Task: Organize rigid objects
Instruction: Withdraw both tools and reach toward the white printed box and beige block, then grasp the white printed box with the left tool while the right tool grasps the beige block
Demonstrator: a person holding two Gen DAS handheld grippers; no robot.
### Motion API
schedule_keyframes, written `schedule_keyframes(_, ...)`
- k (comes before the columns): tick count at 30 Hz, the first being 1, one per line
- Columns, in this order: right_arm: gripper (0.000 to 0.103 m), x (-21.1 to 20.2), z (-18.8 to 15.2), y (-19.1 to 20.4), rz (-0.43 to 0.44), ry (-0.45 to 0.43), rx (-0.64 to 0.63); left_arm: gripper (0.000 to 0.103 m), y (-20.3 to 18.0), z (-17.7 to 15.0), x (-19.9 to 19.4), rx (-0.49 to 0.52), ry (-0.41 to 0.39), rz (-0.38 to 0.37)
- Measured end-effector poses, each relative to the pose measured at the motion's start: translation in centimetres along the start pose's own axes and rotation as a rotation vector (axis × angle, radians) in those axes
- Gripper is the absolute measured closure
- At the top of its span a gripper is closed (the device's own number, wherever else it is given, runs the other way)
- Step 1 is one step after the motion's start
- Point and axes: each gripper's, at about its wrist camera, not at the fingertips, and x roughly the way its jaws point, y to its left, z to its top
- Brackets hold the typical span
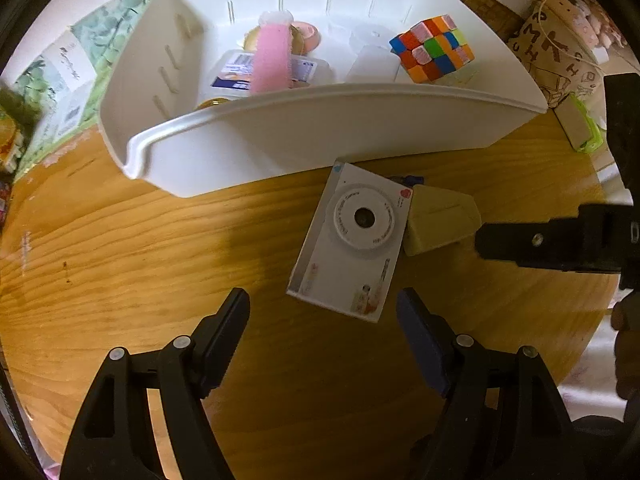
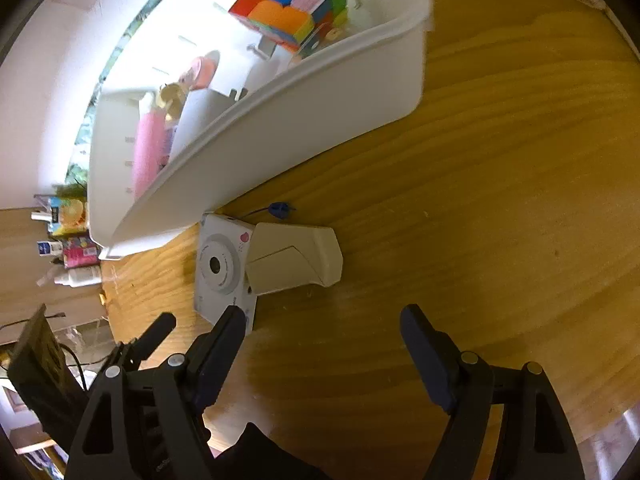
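A white toy camera (image 1: 352, 242) (image 2: 222, 266) lies flat on the round wooden table (image 1: 140, 240), just in front of a white bin (image 1: 320, 128) (image 2: 280, 128). A cream angular block (image 1: 440, 220) (image 2: 294, 258) lies against the camera's right side. My left gripper (image 1: 324, 304) hovers open just short of the camera, nothing between its fingers. My right gripper (image 2: 324, 318) is open too, near the block; one of its fingers (image 1: 532, 244) reaches in from the right in the left wrist view. Inside the bin sit a colourful puzzle cube (image 1: 434, 48) (image 2: 292, 4), a pink tube (image 1: 274, 56) (image 2: 148, 152) and small containers.
A brown paper bag (image 1: 556, 52) and a small green-edged box (image 1: 580, 128) stand at the table's far right. A small blue piece with a cord (image 2: 280, 209) lies behind the camera. Bottles and packets (image 2: 72, 248) sit on a shelf beyond the table edge. Bare wood spreads left and right.
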Motion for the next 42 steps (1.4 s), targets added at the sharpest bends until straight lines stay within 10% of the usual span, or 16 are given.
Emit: schedule_keyframes(42, 0.023, 5.1, 2.4, 6.6, -0.246, 0.093, -0.204, 0.036, 3.0, -0.3, 1.0, -0.174, 0.093, -0.077)
